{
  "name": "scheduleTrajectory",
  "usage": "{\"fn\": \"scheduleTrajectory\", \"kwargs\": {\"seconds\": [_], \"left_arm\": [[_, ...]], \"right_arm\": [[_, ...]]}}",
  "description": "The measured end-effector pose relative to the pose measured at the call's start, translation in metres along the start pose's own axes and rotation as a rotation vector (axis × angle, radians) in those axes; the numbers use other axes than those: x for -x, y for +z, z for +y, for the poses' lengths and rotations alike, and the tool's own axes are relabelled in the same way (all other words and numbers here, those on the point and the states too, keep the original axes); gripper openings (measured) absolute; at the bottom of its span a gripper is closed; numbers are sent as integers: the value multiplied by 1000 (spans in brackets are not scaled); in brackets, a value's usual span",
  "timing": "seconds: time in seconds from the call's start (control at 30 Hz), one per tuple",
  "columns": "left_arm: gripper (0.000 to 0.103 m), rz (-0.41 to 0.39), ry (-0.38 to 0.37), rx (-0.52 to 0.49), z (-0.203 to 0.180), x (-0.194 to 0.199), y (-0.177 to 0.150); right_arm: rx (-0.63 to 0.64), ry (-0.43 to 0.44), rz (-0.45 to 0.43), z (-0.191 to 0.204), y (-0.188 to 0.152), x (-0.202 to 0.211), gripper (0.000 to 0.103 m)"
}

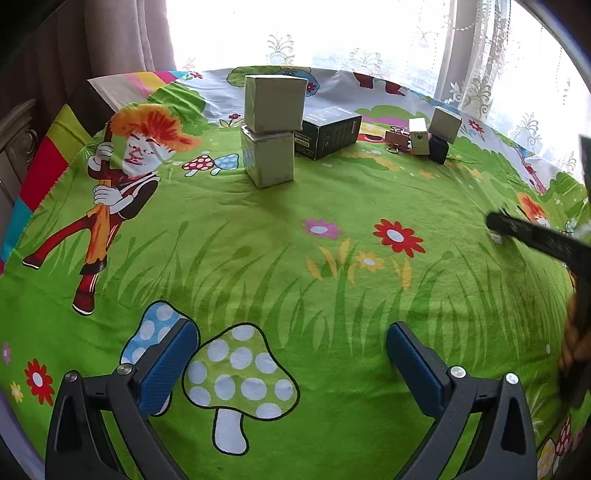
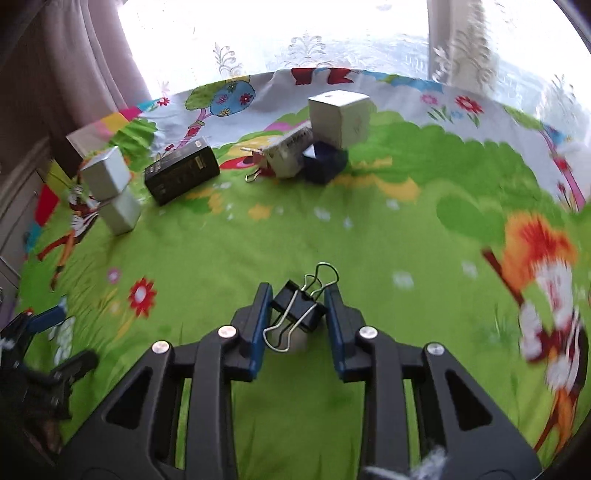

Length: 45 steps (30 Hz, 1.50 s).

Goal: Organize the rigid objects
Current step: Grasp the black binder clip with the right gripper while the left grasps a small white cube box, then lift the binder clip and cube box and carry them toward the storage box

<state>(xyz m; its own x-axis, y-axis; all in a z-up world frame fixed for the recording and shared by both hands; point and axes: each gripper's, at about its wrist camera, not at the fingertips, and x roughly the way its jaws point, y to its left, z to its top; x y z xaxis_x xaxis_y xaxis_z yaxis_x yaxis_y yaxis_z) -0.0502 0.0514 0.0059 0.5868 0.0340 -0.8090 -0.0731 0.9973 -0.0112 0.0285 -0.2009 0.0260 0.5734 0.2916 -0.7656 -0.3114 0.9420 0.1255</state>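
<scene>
Low at centre of the right wrist view, the right gripper [image 2: 297, 314] pinches a black binder clip [image 2: 298, 309] skewed between its pads; its slick sides might slip free; left gripper [image 1: 291, 363] gapes wide, empty, over the green cloth [image 1: 295, 266].

A green cartoon-print cloth [image 1: 332, 192] covered the work surface, showing mushrooms, flowers, grass and an orange-haired figure. Behind it hung a white lace curtain [image 1: 332, 33] over a bright window, flanked at the left by a brownish drape [image 1: 122, 37].
</scene>
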Motion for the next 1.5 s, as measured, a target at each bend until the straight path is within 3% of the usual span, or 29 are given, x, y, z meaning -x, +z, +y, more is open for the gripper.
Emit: {"fn": "scheduleTrajectory", "kwargs": {"seconds": [0.07,0.2,0.33,0.43,0.47,0.5,0.53,0.63,0.7,0.83,0.93,1.0,1.07,1.17,1.33,1.4,1.43,1.47,1.5], "left_arm": [[103,15,-1,10,1,-3,7],[103,-6,-12,80,11,-12,55],[103,-93,119,57,7,-19,108],[103,-126,173,14,1,-29,138],[92,-147,166,-11,-2,-31,145],[76,-163,145,-20,-4,-30,144],[48,-162,128,-18,-5,-28,143],[47,-214,-6,31,-6,-2,116],[47,-227,-94,13,-16,21,84],[48,-136,-192,-65,-35,21,43],[49,-73,-187,-91,-35,4,28],[58,-28,-175,-75,-32,-8,27],[73,-37,-152,-63,-28,-10,25],[85,-78,-121,-75,-27,-6,23],[85,-95,-94,-85,-36,-4,25],[71,-97,-95,-99,-39,-5,24],[48,-92,-94,-97,-39,-6,24],[41,-75,-95,-87,-37,-9,24],[41,-76,-104,-78,-35,-10,24]], "right_arm": [[-12,0,-2,0,-7,6,33],[16,-37,6,8,-8,5,34],[68,-94,15,15,-6,2,34],[72,-98,16,14,-6,2,34],[68,-93,16,13,-6,3,34],[60,-84,15,11,-6,3,34],[56,-80,14,10,-6,3,34],[51,-75,13,10,-6,4,34],[47,-72,13,10,-6,4,34],[45,-69,13,10,-5,4,34],[52,-79,14,12,-6,4,34],[55,-80,15,12,-6,3,34],[56,-82,15,12,-6,3,34],[58,-84,15,12,-6,3,34],[63,-90,17,13,-5,3,34],[62,-89,17,13,-5,3,34],[62,-89,17,13,-5,3,34],[63,-90,17,13,-5,3,34],[64,-91,17,13,-5,3,34]]}}
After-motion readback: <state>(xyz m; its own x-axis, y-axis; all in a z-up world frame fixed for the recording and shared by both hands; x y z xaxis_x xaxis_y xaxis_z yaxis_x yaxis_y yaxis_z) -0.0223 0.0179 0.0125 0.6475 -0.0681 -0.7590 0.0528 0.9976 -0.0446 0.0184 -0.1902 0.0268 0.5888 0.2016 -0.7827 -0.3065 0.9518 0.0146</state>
